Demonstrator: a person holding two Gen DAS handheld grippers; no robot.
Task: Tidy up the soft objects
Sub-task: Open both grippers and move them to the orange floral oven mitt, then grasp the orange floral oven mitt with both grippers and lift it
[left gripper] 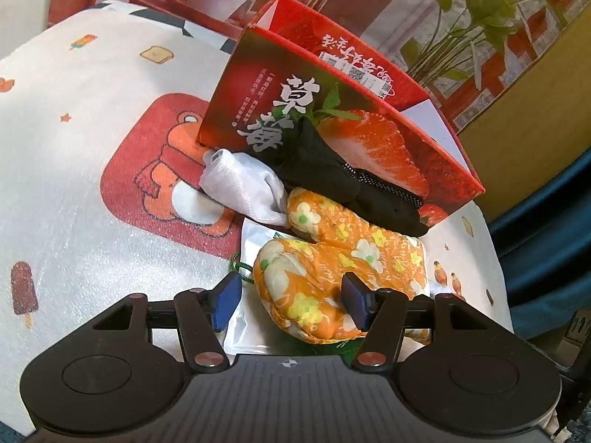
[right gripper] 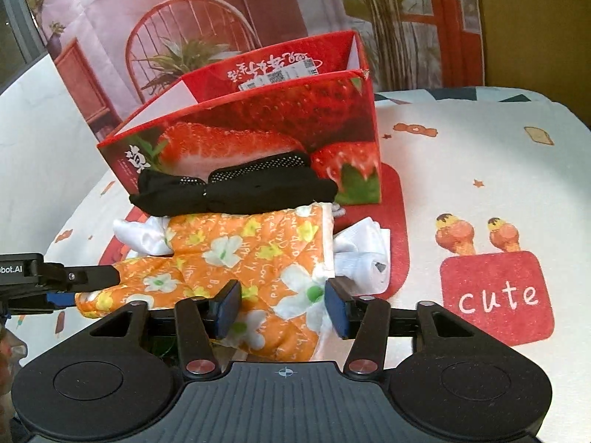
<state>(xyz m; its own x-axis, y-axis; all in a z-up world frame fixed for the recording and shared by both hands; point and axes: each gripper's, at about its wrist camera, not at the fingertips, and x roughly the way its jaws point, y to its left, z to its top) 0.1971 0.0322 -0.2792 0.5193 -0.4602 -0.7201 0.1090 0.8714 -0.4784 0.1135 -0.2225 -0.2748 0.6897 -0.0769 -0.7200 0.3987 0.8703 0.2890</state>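
Both tools tilt downward, released: left tool [left gripper: 291,301], right tool [right gripper: 282,308] straddling orange mitt [right gripper: 251,254].

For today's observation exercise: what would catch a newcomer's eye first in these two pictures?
The orange flowered oven mitt lies in front, with the left gripper and the right gripper open around its ends. Behind it stands the red strawberry box, open on top, with a black cloth lying along its base.

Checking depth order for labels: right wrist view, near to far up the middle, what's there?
Right gripper, jaws open → orange flowered quilted oven mitt → black fabric piece with mesh trim → red strawberry-print cardboard box.
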